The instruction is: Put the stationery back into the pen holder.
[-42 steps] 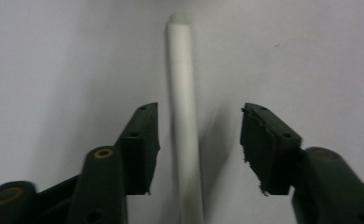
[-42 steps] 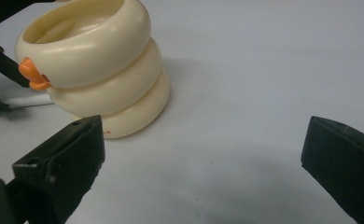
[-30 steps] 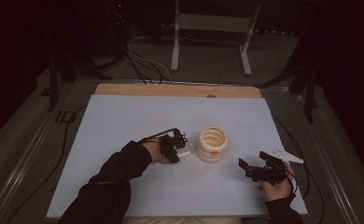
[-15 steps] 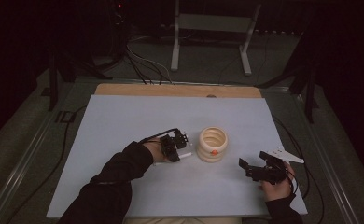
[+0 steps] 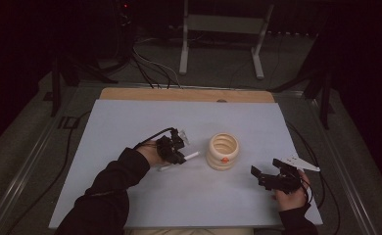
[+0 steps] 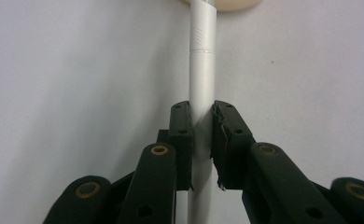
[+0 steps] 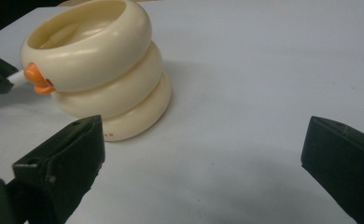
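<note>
Dark room, cables and a grey metal stand [image 5: 222,29] on the floor beyond the table. Pale blue-grey tabletop [image 5: 130,122], with a strip of bare wooden edge [image 5: 186,94] along its far side.

Item one: cream ribbed plastic cup [image 5: 223,151], three stacked rings in shape, upright near the middle of the tabletop, open mouth up, with a small orange duck-bill knob [image 7: 38,80] on its side. In the right gripper view it stands at upper left, ahead of the jaws.

Item two: slim white cylindrical pen [image 6: 202,70], lying low over the tabletop, its far end pointing at the cup and reaching close to the cup's base.

Item three: left gripper [image 5: 177,152], just left of the cup, clenched on the white pen; both jaws press the barrel from either side, part way along its length.

Item four: right gripper [image 5: 258,175], near the front right corner of the tabletop, well apart from the cup, jaws spread wide and holding nothing, aimed towards the cup.
</note>
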The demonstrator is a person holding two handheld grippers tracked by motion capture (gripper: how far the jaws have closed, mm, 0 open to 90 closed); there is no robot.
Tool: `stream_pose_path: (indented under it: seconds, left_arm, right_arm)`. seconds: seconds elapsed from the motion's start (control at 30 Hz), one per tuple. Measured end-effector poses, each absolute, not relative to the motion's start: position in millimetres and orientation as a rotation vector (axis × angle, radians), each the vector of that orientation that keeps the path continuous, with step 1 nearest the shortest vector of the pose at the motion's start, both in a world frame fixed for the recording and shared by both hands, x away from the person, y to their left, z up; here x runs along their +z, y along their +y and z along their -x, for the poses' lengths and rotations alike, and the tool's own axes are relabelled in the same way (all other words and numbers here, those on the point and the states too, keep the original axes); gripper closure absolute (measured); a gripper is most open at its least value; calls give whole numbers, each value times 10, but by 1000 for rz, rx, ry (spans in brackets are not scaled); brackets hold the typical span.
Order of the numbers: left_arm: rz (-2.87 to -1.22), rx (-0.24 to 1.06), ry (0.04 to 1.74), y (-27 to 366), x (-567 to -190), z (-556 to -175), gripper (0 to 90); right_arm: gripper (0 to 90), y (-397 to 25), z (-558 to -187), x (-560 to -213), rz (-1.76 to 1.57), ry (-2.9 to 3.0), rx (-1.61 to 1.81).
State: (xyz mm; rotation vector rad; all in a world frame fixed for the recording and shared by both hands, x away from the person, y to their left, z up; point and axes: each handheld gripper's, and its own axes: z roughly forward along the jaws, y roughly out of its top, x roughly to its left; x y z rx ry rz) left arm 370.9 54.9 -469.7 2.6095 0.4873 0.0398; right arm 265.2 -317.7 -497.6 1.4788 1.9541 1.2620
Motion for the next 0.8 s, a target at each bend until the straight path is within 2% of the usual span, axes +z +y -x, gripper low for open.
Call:
stream_pose_path:
  seconds: [0.47, 0.8]
  left_arm:
    - [-2457, 32, 485, 712, -4487, -3658, 796]
    - [-2248, 13, 506, 778, -4314, -3630, 796]
  right_arm:
    - [0, -3164, -2650, -4973, -1479, 1956, 1261]
    - [0, -3165, -2650, -4972, -1478, 1959, 1262]
